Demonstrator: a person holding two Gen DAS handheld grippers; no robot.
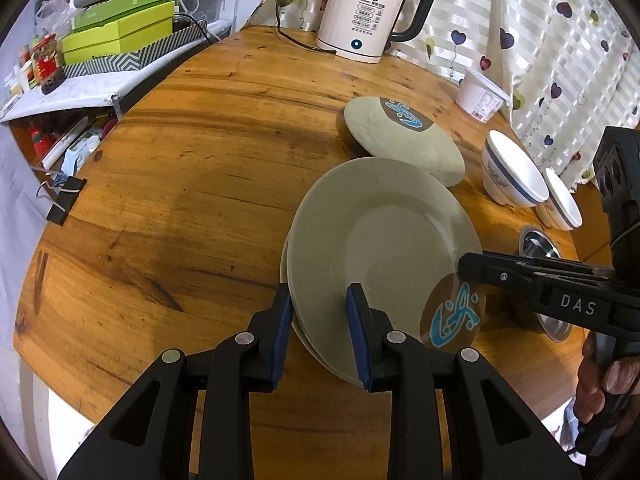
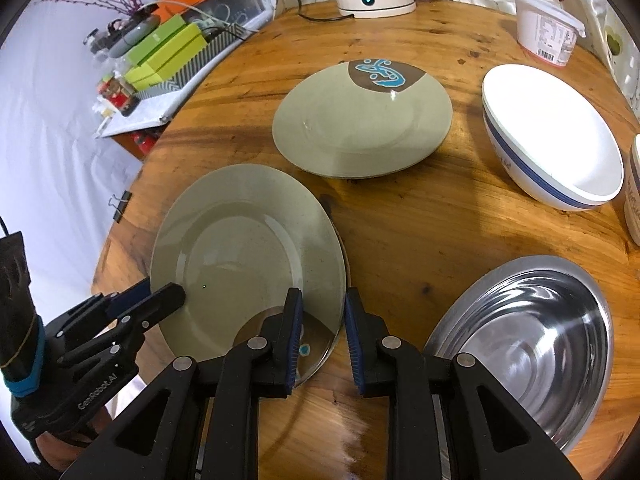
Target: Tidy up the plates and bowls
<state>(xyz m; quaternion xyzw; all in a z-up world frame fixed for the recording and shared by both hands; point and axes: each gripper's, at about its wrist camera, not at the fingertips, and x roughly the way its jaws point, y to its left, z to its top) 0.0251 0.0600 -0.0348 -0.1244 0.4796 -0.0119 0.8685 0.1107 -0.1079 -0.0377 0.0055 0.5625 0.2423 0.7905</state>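
On a round wooden counter (image 2: 420,216), the left gripper (image 1: 320,320) and right gripper (image 2: 322,328), each parted astride opposite rims of the near stacked green plate (image 2: 248,240), seemingly steady it; another plate (image 2: 360,120) lies beyond, near white bowls (image 2: 552,140).

Left gripper (image 1: 319,330) fingers parted, pointing forward; right gripper (image 2: 322,334) fingers parted, angled toward left one.

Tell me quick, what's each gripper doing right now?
Left gripper: open, jaws straddling the near rim of the top plate, not clamped.
Right gripper: open, jaws straddling the same plate's opposite rim.
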